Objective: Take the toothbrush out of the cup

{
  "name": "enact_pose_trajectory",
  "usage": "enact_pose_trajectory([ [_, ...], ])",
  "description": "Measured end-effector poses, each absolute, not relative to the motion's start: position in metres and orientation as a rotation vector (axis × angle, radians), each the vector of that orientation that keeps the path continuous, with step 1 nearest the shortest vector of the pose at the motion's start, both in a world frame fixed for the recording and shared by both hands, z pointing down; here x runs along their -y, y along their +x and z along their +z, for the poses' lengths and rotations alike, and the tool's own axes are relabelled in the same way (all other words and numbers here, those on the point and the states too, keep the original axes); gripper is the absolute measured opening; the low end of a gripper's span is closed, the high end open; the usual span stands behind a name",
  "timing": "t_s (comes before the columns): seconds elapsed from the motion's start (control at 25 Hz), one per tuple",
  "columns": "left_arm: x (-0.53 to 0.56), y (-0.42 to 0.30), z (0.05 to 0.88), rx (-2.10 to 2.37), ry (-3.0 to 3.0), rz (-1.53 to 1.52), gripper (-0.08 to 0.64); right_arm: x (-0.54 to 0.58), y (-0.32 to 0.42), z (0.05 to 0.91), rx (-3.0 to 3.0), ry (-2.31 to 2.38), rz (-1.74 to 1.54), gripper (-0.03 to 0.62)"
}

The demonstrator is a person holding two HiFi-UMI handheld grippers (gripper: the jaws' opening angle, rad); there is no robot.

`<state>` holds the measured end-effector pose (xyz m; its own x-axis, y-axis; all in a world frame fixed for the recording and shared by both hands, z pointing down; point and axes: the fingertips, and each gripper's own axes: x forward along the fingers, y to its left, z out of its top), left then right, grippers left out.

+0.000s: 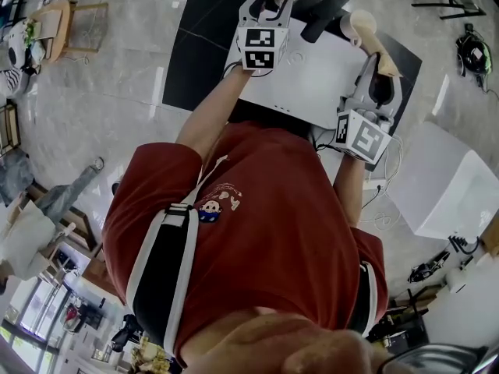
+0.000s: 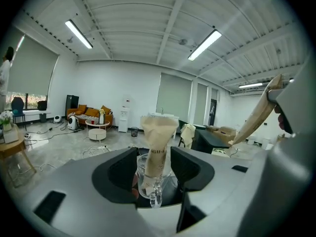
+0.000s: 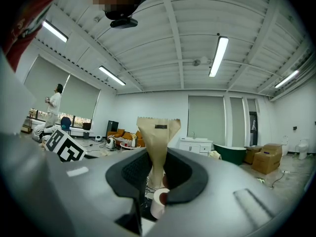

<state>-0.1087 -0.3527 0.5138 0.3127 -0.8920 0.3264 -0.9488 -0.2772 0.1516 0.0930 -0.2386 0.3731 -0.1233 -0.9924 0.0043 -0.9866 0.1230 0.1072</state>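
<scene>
Left gripper (image 2: 157,168) sits released around the glass cup (image 2: 146,180); right gripper (image 3: 157,174) clenches a paper-wrapped toothbrush (image 3: 158,135).

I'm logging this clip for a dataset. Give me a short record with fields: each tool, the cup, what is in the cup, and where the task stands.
left tool: open, one jaw on each side of the glass cup
right tool: shut on a paper-wrapped toothbrush, held away from the cup
glass cup: upright, handle facing the left tool's camera
in the cup: a second paper-wrapped toothbrush, standing above the rim
task state: one out, one in the cup
</scene>
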Motion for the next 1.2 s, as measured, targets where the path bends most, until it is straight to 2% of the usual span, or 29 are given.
enact_pose_trajectory([
  [0.2, 0.36, -0.107, 0.511, 1.679, 2.278, 0.247, 0.199, 0.241, 0.093, 0.376, 2.293, 2.028, -0.108, 0.081],
  [0.32, 0.362, -0.107, 0.509, 1.71, 2.281, 0.259, 0.13, 0.241, 0.094, 0.375, 2.296, 2.021, -0.115, 0.081],
  [0.44, 0.362, -0.107, 0.507, 1.729, 2.294, 0.263, 0.1, 0.241, 0.094, 0.374, 2.298, 2.023, -0.123, 0.081],
  [1.2, 0.334, -0.101, 0.433, 1.813, 2.483, 0.146, 0.083, 0.237, 0.092, 0.366, 2.344, 2.041, -0.144, 0.081],
])
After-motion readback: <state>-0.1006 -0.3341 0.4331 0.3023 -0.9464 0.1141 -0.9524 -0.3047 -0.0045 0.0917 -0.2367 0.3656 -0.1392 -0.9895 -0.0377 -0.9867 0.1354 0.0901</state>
